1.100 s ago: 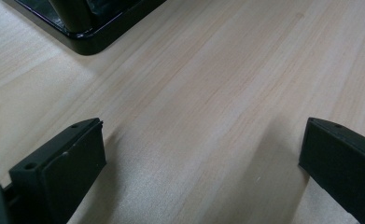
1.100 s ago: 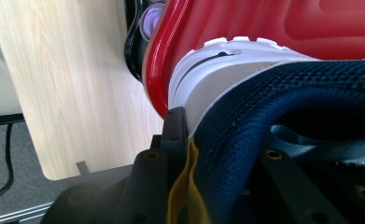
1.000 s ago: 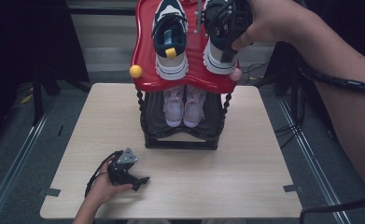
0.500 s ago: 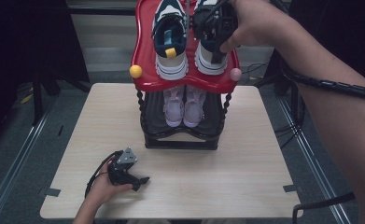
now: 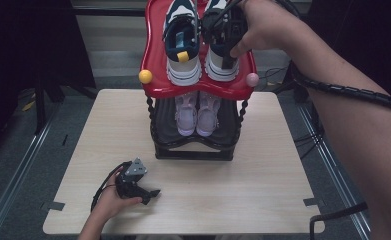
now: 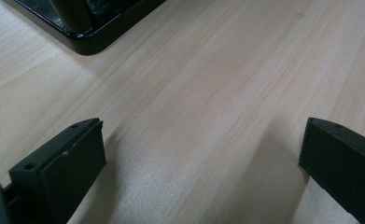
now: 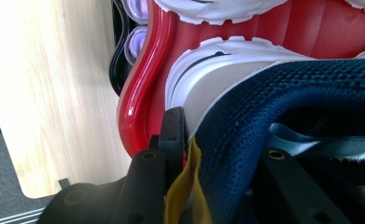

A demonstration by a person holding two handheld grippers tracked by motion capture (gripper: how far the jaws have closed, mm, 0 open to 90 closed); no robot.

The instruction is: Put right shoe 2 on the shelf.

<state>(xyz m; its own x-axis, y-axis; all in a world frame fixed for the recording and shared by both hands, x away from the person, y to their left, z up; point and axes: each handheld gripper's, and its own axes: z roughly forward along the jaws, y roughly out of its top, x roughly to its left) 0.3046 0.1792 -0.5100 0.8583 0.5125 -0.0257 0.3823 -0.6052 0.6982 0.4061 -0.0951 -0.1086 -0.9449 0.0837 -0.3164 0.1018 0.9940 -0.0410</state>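
Two navy and white sneakers stand side by side on the red top tray [image 5: 155, 55] of a shoe rack, heels toward me. My right gripper [image 5: 228, 37] comes from above and is shut on the heel of the right sneaker [image 5: 220, 70]. In the right gripper view, one jaw sits outside the navy heel collar [image 7: 264, 88] by a yellow pull tab [image 7: 182, 186], and the other sits inside the shoe; my right gripper [image 7: 227, 140] clamps that collar. The left sneaker [image 5: 183, 45] stands free. My left gripper [image 5: 150, 194] rests on the table, open [image 6: 201, 158], with bare wood between its jaws.
A pair of pale lilac shoes [image 5: 198, 112] sits on the black lower shelf. A yellow knob [image 5: 145, 76] and a pink knob [image 5: 252, 79] mark the tray's front corners. The rack's black base [image 6: 87, 37] lies just ahead of the left gripper. The wooden table [image 5: 273, 165] stretches around the rack.
My right hand has carried the right sneaker left and slightly down, so that it now stands close beside the left sneaker on the red tray. The left gripper has not moved.
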